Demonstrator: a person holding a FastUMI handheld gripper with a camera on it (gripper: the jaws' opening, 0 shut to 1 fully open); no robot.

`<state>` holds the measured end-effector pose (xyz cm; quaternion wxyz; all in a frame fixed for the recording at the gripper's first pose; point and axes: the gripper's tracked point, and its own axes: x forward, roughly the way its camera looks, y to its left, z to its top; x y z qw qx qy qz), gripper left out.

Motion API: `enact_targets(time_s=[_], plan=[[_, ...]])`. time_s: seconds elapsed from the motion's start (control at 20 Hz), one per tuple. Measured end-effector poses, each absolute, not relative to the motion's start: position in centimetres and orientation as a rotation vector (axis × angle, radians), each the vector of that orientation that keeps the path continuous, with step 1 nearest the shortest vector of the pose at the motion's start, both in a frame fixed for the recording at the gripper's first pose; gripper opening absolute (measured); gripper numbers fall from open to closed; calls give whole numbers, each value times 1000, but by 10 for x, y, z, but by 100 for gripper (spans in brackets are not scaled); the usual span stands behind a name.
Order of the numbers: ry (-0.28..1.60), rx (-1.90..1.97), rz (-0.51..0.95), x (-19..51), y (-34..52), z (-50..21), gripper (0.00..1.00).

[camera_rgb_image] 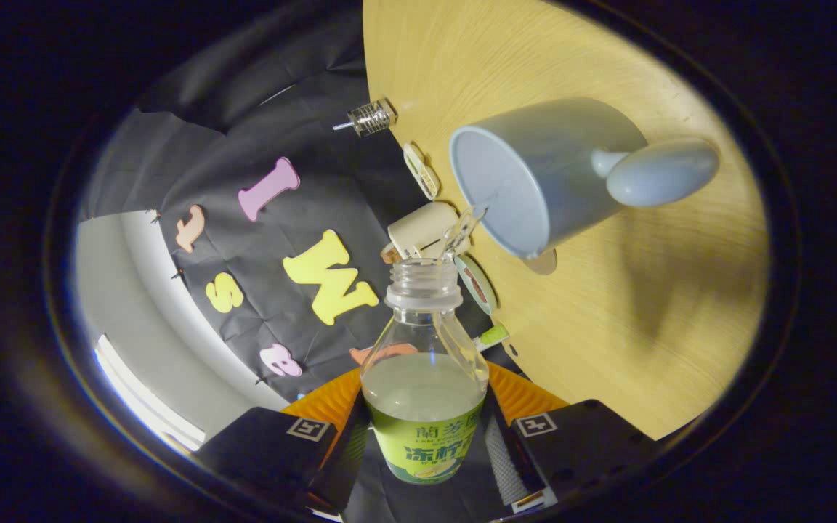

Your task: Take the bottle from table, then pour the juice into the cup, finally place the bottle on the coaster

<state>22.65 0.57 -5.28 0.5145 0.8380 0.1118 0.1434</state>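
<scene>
Bottle (424, 378) clamped between fingers (349, 450), pouring into cup (535, 174)

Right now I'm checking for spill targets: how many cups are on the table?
1. A grey-blue handled cup stands on the wooden table, just beyond the mouth of the bottle clamped between the fingers. Others may be hidden.

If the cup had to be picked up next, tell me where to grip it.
Take the cup by its handle, coming from the side facing away from the bottle; the handle juts out clear there, and the gripper is shut on the bottle now.
</scene>
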Motion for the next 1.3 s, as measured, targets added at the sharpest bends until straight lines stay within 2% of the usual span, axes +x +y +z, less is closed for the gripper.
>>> enact_targets(time_s=[1.3], plan=[[184, 2233, 349, 233, -23, 15, 77]])
